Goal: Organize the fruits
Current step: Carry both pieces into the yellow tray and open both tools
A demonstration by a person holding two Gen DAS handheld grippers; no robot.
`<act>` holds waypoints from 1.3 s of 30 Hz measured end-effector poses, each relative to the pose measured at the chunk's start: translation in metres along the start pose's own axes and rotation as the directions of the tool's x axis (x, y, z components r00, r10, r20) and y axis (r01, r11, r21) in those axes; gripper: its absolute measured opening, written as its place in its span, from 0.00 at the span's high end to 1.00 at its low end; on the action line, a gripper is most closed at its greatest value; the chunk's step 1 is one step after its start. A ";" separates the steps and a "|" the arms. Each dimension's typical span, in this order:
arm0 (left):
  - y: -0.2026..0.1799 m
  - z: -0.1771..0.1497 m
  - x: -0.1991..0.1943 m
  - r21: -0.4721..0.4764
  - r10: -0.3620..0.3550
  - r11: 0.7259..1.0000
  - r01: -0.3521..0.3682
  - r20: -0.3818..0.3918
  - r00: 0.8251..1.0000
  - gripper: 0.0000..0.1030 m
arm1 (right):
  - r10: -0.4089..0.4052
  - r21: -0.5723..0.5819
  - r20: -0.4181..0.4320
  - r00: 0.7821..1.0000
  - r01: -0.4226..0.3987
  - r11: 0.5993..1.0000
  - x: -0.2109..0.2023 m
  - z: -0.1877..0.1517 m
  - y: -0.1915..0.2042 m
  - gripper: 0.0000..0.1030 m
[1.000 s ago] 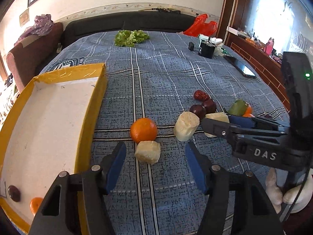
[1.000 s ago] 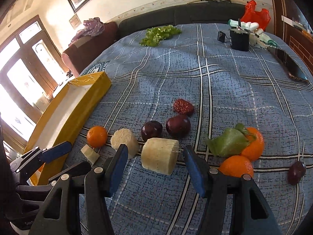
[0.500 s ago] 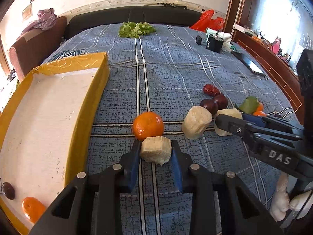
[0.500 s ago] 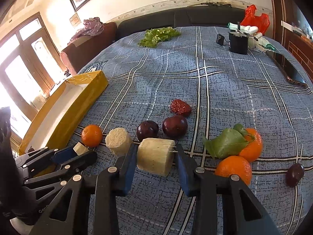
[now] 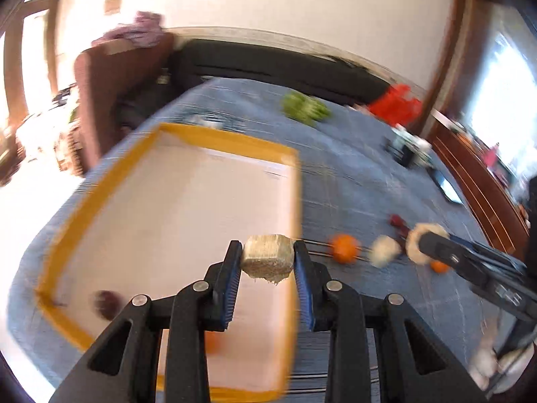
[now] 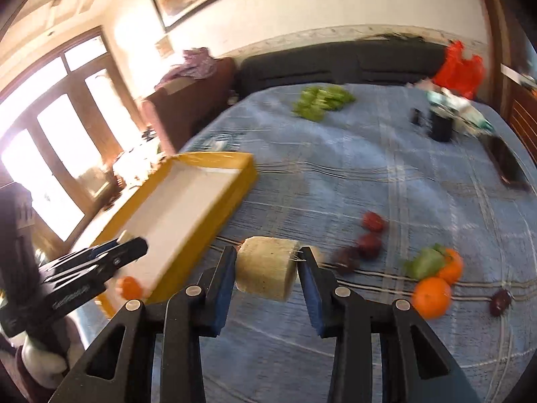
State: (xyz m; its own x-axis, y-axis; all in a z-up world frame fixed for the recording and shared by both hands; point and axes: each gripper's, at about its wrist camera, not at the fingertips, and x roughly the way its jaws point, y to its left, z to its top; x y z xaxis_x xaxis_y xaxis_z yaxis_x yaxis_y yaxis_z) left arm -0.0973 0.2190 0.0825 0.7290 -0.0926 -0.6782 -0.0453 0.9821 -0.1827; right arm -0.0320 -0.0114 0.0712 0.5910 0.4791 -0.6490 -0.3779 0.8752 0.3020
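My left gripper is shut on a small pale fruit chunk and holds it in the air over the right edge of the yellow-rimmed white tray. My right gripper is shut on a larger pale cylindrical chunk and holds it above the blue checked cloth, right of the tray. A dark plum and an orange lie in the tray. On the cloth lie an orange, another pale chunk, plums, a red date and two oranges with a green leaf.
Green lettuce lies at the far end of the cloth. A black cup, a phone and a red bag are at the far right. A brown armchair stands beyond the tray.
Both grippers have lifted their pale chunks off the cloth. The left one has swung left to above the tray's edge. The right one has risen and moved left too.
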 end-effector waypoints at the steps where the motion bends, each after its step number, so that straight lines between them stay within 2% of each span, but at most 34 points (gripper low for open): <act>1: 0.013 0.002 -0.003 -0.022 0.018 1.000 -0.018 0.002 1.000 0.71 | 0.032 -0.020 -0.010 0.999 -0.033 0.999 0.004 0.004 0.016 0.60; 5: 0.062 0.011 -0.001 -0.087 0.107 0.990 -0.107 -0.010 0.994 0.71 | 0.136 -0.068 -0.079 0.988 -0.141 0.988 0.032 0.013 0.066 0.60; 8: 0.091 0.013 0.012 -0.122 0.161 0.978 -0.167 -0.057 0.985 0.71 | 0.155 -0.123 -0.124 0.980 -0.170 0.978 0.062 0.015 0.102 0.59; 10: 0.107 0.015 0.022 -0.144 0.173 0.972 -0.184 -0.087 0.981 0.71 | 0.166 -0.142 -0.171 0.971 -0.191 0.971 0.085 0.014 0.123 0.59; 15: 0.138 0.012 0.046 -0.189 0.173 0.961 -0.200 -0.148 0.974 0.71 | 0.113 -0.204 -0.256 0.960 -0.168 0.964 0.132 0.009 0.152 0.59; 17: 0.141 0.012 0.045 -0.179 0.191 0.960 -0.214 -0.138 0.972 0.71 | 0.101 -0.209 -0.284 0.953 -0.165 0.964 0.145 0.005 0.156 0.59; 21: 0.141 0.014 0.045 -0.186 0.168 0.964 -0.192 -0.137 0.976 0.69 | 0.079 -0.228 -0.327 0.942 -0.159 0.961 0.164 0.000 0.161 0.59; 22: 0.138 0.015 0.043 -0.188 0.155 0.966 -0.179 -0.133 0.979 0.67 | 0.075 -0.234 -0.329 0.941 -0.158 0.959 0.167 0.001 0.164 0.59; 24: 0.135 0.017 0.039 -0.185 0.153 0.967 -0.174 -0.120 0.981 0.53 | 0.064 -0.255 -0.318 0.946 -0.151 0.955 0.167 -0.001 0.169 0.59; 28: 0.129 0.019 0.022 -0.209 0.146 0.965 -0.162 -0.090 0.985 0.49 | 0.067 -0.258 -0.315 0.947 -0.153 0.954 0.163 -0.001 0.168 0.59; 31: 0.125 0.022 0.003 -0.231 0.153 0.959 -0.161 -0.055 0.987 0.40 | 0.096 -0.244 -0.295 0.951 -0.172 0.954 0.153 0.002 0.165 0.58; 33: 0.120 0.024 -0.011 -0.249 0.158 0.955 -0.160 -0.027 0.987 0.33 | 0.104 -0.248 -0.267 0.958 -0.173 0.953 0.141 0.005 0.162 0.55; 39: 0.087 0.022 -0.042 -0.269 0.116 0.958 -0.097 0.054 0.992 0.24 | 0.120 -0.216 -0.162 0.979 -0.154 0.964 0.094 0.013 0.130 0.46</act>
State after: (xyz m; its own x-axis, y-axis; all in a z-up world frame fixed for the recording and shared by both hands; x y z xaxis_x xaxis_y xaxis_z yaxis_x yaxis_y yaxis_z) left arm -0.1168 0.3118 0.1105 0.7545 0.0305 -0.6556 -0.2981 0.9058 -0.3010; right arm -0.0165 0.1478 0.0583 0.4178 0.5636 -0.7126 -0.6092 0.7557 0.2405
